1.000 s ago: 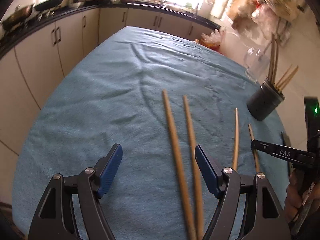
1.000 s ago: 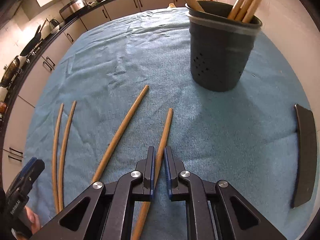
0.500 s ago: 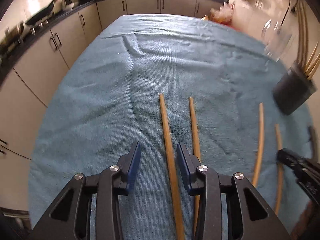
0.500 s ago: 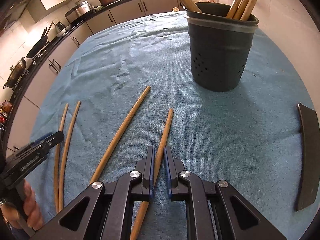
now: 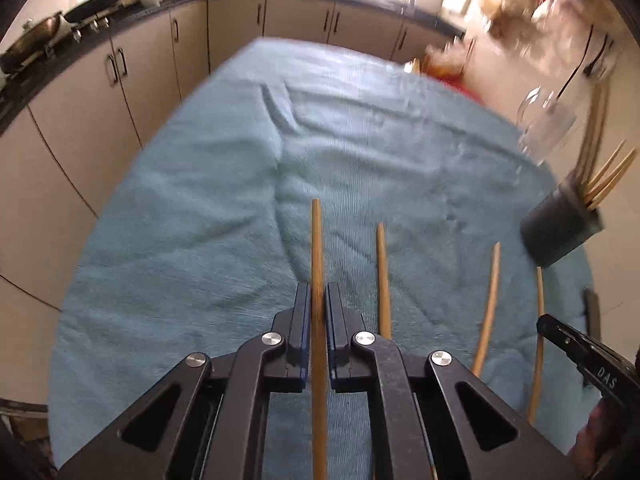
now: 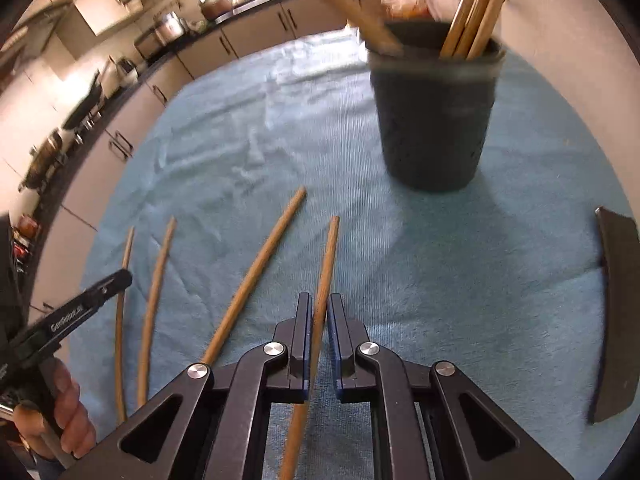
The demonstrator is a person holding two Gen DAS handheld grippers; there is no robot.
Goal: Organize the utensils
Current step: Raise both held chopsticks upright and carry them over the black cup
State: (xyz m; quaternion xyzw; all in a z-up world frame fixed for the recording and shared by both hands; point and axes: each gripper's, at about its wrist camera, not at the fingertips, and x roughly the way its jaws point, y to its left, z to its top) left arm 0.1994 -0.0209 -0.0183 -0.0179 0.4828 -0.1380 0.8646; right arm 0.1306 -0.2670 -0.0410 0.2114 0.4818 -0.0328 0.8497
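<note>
Wooden sticks, long and slender; one clamped per hand-held gripper.

Holder blurred, stick btm cut off

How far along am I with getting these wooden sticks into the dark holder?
Done: several wooden sticks already stand in the dark round utensil holder. In hand: the left gripper is shut on the leftmost wooden stick, and the right gripper is shut on the rightmost wooden stick. Left: two more wooden sticks lie between them on the blue cloth.
</note>
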